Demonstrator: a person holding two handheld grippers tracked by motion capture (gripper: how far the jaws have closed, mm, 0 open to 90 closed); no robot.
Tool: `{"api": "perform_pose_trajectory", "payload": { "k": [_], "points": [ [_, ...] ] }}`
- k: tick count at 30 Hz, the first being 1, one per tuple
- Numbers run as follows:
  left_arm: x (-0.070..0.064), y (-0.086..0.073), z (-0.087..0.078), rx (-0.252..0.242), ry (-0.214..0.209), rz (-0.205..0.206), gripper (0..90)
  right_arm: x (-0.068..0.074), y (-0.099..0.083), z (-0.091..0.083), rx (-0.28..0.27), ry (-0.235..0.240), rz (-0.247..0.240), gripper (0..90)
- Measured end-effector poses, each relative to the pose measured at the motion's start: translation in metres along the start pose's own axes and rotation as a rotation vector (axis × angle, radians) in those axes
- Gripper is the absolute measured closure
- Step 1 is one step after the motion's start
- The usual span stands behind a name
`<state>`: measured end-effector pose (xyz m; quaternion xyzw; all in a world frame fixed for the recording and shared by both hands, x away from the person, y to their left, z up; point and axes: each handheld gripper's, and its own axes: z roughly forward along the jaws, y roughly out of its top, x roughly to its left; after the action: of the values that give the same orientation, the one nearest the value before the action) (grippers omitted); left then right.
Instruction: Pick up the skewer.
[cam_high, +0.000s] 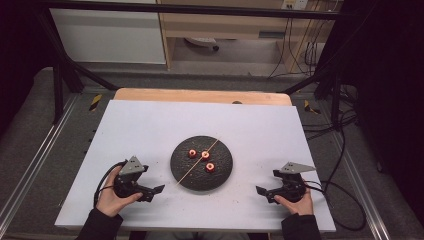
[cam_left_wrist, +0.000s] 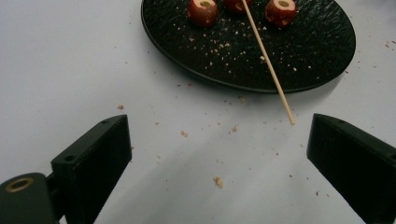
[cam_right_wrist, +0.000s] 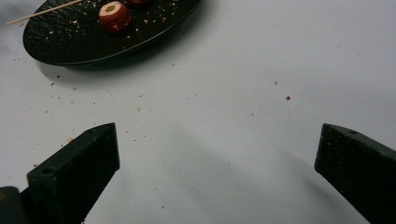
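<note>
A round black plate (cam_high: 202, 176) lies in the middle of the white table top. Three small red cored fruits sit on it: one (cam_high: 192, 153) at the left, one (cam_high: 205, 155) in the middle, one (cam_high: 210, 167) nearer me. A thin wooden skewer (cam_high: 192, 169) lies across the plate, its near end past the rim (cam_left_wrist: 286, 105). My left gripper (cam_high: 156, 191) rests left of the plate, open and empty, as the left gripper view (cam_left_wrist: 219, 154) shows. My right gripper (cam_high: 264, 192) rests right of the plate, open and empty (cam_right_wrist: 217, 158). The plate (cam_right_wrist: 60, 42) and one fruit (cam_right_wrist: 114, 15) appear ahead of it.
Crumbs are scattered on the plate and on the white surface (cam_high: 150, 125) around it. A wooden table edge (cam_high: 200, 95) runs along the back. Black frame bars and cables (cam_high: 340, 150) stand around the table. Cables trail from both grippers.
</note>
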<state>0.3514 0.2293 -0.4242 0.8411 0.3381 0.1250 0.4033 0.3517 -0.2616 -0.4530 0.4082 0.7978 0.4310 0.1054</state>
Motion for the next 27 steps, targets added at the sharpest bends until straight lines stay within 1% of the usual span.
{"api": "perform_pose_trajectory", "payload": {
  "k": [3,6,8,14,16,22,25,27],
  "points": [
    [-0.002,0.006,0.002,0.007,0.001,0.003,6.6,0.0,0.0,0.0,0.001,0.0,0.002,0.7],
    [-0.005,0.015,0.005,0.014,-0.002,-0.007,7.1,0.0,0.0,0.0,0.002,-0.001,0.001,0.7],
    [-0.005,0.017,0.007,0.016,-0.003,-0.009,7.5,0.0,0.0,0.0,0.002,-0.002,0.002,0.7],
    [-0.011,0.03,0.015,0.034,-0.009,-0.005,8.5,0.0,0.0,0.0,0.003,-0.001,0.001,0.7],
    [-0.014,0.036,0.02,0.046,-0.011,-0.007,9.0,0.0,0.0,0.0,0.004,-0.002,0.002,0.7],
    [-0.017,0.045,0.029,0.068,-0.013,-0.007,11.8,0.0,0.0,0.0,0.004,-0.002,0.001,0.7],
    [-0.02,0.051,0.036,0.081,-0.004,0.003,14.4,0.0,0.0,0.0,0.005,-0.002,0.001,0.7],
    [-0.024,0.056,0.043,0.097,-0.009,0.009,16.0,0.0,0.0,0.0,0.004,-0.002,0.0,0.7]
  ]
}}
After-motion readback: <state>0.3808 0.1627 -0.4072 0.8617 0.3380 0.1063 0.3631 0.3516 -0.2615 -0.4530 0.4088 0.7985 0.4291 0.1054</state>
